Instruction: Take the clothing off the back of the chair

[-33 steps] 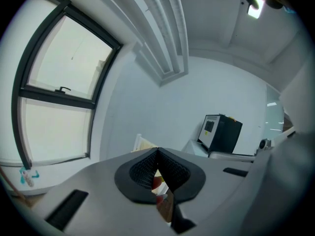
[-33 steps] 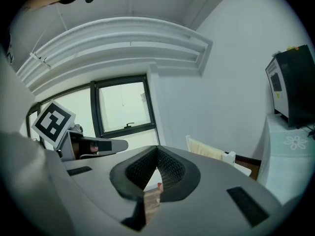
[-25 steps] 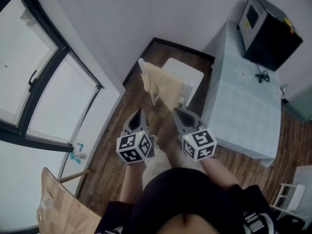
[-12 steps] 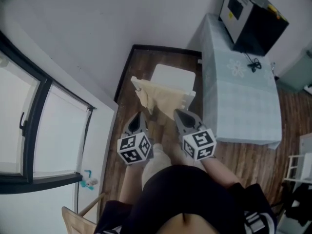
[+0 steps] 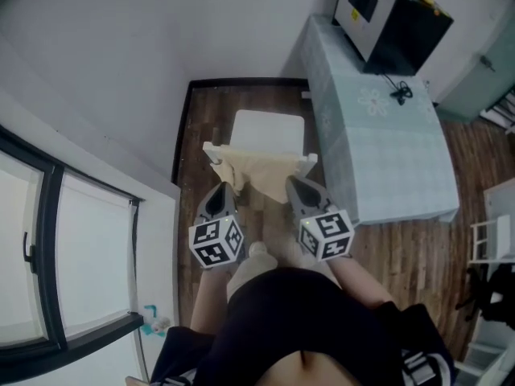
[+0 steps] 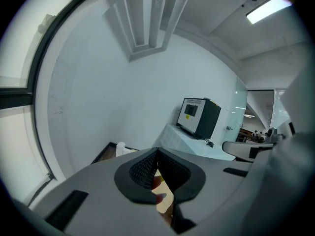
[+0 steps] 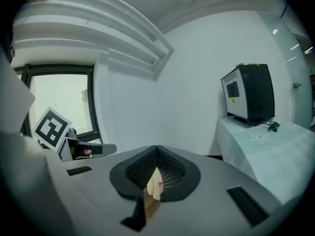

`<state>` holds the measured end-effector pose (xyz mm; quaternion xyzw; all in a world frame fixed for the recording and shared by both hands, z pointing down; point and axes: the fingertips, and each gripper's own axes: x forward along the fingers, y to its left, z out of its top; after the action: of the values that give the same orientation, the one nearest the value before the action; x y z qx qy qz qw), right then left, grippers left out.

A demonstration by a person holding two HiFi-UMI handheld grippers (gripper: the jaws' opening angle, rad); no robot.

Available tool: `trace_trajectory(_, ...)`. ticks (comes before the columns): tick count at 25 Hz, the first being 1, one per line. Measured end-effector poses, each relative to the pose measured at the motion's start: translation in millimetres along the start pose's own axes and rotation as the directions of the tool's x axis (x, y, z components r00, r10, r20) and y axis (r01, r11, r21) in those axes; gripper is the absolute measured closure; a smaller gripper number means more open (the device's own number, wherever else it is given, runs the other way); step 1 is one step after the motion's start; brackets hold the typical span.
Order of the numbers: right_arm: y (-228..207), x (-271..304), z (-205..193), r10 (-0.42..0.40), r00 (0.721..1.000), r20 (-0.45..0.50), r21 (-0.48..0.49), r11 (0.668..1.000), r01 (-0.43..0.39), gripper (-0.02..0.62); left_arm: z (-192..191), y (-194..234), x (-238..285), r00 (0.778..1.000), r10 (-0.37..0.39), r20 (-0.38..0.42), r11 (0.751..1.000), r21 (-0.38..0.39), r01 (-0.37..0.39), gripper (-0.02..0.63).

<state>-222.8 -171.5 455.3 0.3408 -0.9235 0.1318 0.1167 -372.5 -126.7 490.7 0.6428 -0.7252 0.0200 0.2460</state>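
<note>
Clothing (image 5: pixel 256 170) at twelve o'clock looks soft, light; we would pinch its top fold; left gripper (image 5: pixel 221 192) and right gripper (image 5: pixel 295 186) jaws clenched, empty.

Head view: camera sits above the person's torso (image 5: pixel 306 328) and faces steeply down. Left gripper (image 5: pixel 220 191) and right gripper (image 5: pixel 296 185) are near, low in frame; chair (image 5: pixel 268 129) is just beyond them. Table (image 5: pixel 378 151) with black box (image 5: pixel 386 18) is upper right, window (image 5: pixel 80 248) at left.

Left gripper view: wide-angle camera rides close behind the jaws and faces the white wall (image 6: pixel 123 97). Black box (image 6: pixel 198 117) and table (image 6: pixel 189 140) are right of centre, window (image 6: pixel 19 82) at the left edge.

Right gripper view: same mounting. Black box (image 7: pixel 248 95) and table (image 7: pixel 268 146) are at right, window (image 7: pixel 59 102) and the left gripper's marker cube (image 7: pixel 49 127) at left.

Shared by all three: wall, black box, table, window. The pale sliver in each jaw gap is possibly the chair's clothing (image 5: pixel 253 171); too narrow to confirm.
</note>
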Motion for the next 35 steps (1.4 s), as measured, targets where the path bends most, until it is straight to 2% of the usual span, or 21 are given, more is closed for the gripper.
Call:
trace_trajectory(8, -22.5, 21.8, -10.8, -0.132, 0.991, -0.002, 0.034, 0.991, 0.132, 0.583, -1.4, 22.6, 39.0, 0.997, -0.064, -0.041, 0.997, 0.037, 0.066, 0.609)
trace_trajectory(17, -44.6, 50.1, -34.3, -0.233, 0.971, -0.049, 0.058, 0.97, 0.235, 0.581, -13.3, 38.7, 82.1, 0.989, -0.111, -0.093, 0.991, 0.063, 0.117, 0.603)
trace_trajectory(19, -52.7, 54.9, -42.8, -0.261, 0.963, -0.071, 0.073, 0.961, 0.266, 0.581, -17.8, 40.3, 91.2, 0.987, -0.122, -0.105, 0.989, 0.072, 0.13, 0.581)
trace_trajectory(21, -59.8, 59.4, -52.1, -0.279, 0.956, -0.093, 0.088, 0.954, 0.287, 0.575, -23.1, 42.3, 100.3, 0.985, -0.13, -0.115, 0.987, 0.081, 0.14, 0.526)
trace_trajectory(22, -63.2, 61.6, -56.1, -0.286, 0.953, -0.102, 0.093, 0.951, 0.295, 0.556, -25.7, 43.7, 104.9, 0.984, -0.13, -0.12, 0.986, 0.086, 0.141, 0.505)
trace_trajectory(24, -69.9, 66.5, -62.3, -0.296, 0.948, -0.119, 0.1, 0.946, 0.308, 0.452, -31.1, 46.7, 114.1, 0.984, -0.125, -0.13, 0.986, 0.094, 0.138, 0.463)
trace_trajectory(27, -80.2, 72.7, -71.1, -0.316, 0.938, -0.142, 0.112, 0.937, 0.332, 0.416, -40.1, 50.3, 125.6, 0.983, -0.116, -0.144, 0.986, 0.1, 0.131, 0.407)
trace_trajectory(30, -87.0, 77.8, -80.6, -0.325, 0.931, -0.164, 0.127, 0.929, 0.347, 0.403, -47.7, 52.9, 134.1, 0.981, -0.113, -0.156, 0.985, 0.111, 0.131, 0.356)
trace_trajectory(35, -94.3, 88.4, -97.8, -0.325, 0.925, -0.196, 0.134, 0.926, 0.354, 0.396, -58.3, 53.6, 148.6, 0.976, -0.124, -0.177, 0.98, 0.131, 0.149, 0.334)
